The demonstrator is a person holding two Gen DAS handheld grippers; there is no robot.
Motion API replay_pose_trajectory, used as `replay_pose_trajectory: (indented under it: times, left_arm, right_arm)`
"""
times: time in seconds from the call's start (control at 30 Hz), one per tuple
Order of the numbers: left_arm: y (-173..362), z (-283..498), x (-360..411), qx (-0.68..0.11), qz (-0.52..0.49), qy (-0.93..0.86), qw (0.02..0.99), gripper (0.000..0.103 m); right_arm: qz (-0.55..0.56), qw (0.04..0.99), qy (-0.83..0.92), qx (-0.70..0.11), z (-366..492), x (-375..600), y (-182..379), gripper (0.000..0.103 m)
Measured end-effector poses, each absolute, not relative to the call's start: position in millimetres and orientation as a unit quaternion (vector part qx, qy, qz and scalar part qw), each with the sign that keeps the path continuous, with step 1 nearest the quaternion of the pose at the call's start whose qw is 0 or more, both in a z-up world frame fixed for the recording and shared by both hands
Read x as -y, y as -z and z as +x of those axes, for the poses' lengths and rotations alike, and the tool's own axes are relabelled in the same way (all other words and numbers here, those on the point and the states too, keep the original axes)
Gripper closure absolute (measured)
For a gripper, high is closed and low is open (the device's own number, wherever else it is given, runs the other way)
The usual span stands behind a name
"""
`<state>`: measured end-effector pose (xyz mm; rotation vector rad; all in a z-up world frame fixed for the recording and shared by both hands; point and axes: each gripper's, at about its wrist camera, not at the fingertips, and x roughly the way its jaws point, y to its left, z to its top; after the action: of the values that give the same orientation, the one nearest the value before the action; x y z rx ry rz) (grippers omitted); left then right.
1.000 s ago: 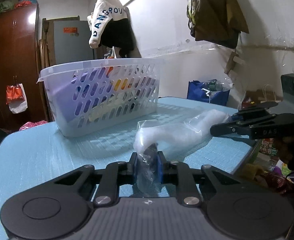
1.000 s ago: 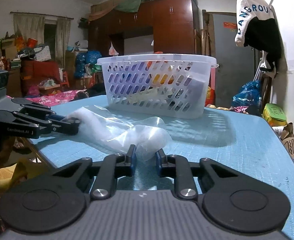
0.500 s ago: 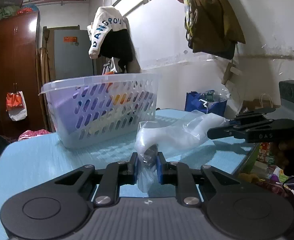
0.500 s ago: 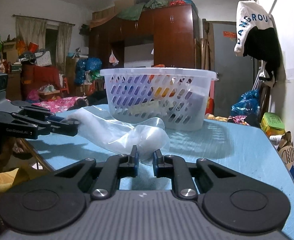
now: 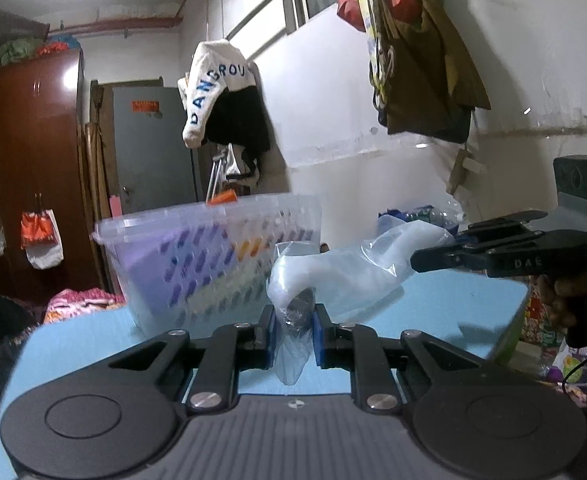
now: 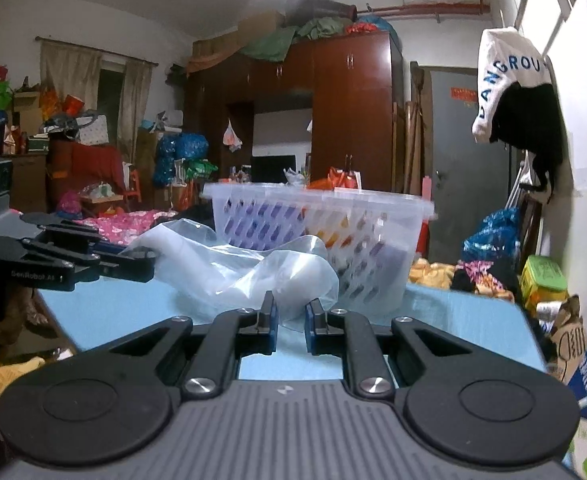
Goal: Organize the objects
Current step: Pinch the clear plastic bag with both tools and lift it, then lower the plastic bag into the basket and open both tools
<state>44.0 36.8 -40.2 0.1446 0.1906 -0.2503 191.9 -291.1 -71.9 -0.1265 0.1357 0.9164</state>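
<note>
While the clear plastic bag (image 5: 345, 276) hangs stretched above the blue table (image 5: 77, 344), in front of the white basket (image 5: 213, 264), the left gripper (image 5: 293, 330) clamps one crumpled end with something dark inside, seen only in its own view. The right gripper (image 6: 291, 320) pinches the other end, having just closed tight. Both have risen since a second ago, lifting the bag off the table, whose right edge lies near.

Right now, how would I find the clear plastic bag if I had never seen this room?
Look at the light blue table with a white slotted basket on it. In front of the basket, a crumpled see-through plastic bag hangs between the left gripper and the right gripper. Only it is transparent and soft.
</note>
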Motion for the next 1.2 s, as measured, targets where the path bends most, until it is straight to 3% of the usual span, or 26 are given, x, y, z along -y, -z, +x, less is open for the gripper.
replay_pose_trajectory:
  times: [0.27, 0.43, 0.73, 0.8, 0.87, 0.93, 1.2]
  left_arm:
    - [-41.0, 84.4, -46.2, -0.059, 0.096, 0.08, 0.99, 0.081]
    - [-86.5, 153.0, -62.1, -0.082, 0.084, 0.043, 0.992, 0.081]
    - [-76.3, 252.7, -87.2, -0.18, 0.049, 0.007, 0.982, 0.076]
    - [-71.8, 253.2, -91.3, -0.167, 0.039, -0.002, 0.985, 0.063]
    - [-70.0, 247.4, -96.4, -0.144, 0.034, -0.019, 0.989, 0.007]
    - [-69.8, 238.8, -102.4, -0.119, 0.023, -0.021, 0.992, 0.001]
    - [-68.5, 219.8, -102.6, -0.12, 0.009, 0.002, 0.993, 0.001]
  right_arm:
    - [-0.071, 0.895, -0.439, -0.04, 238.2, 263.3, -2.9, 0.088]
    - [-0.05, 0.901, -0.425, -0.079, 300.5, 228.2, -39.1, 0.088]
    - [-0.057, 0.906, -0.387, -0.162, 365.3, 192.2, -15.3, 0.087]
    - [-0.07, 0.911, -0.372, -0.162, 365.0, 190.4, -11.2, 0.07]
    - [-0.088, 0.921, -0.346, -0.157, 362.8, 190.5, -9.9, 0.019]
    - [-0.083, 0.929, -0.335, -0.13, 354.5, 201.3, -8.0, 0.003]
    - [-0.06, 0.928, -0.346, -0.125, 346.7, 214.4, -12.1, 0.0]
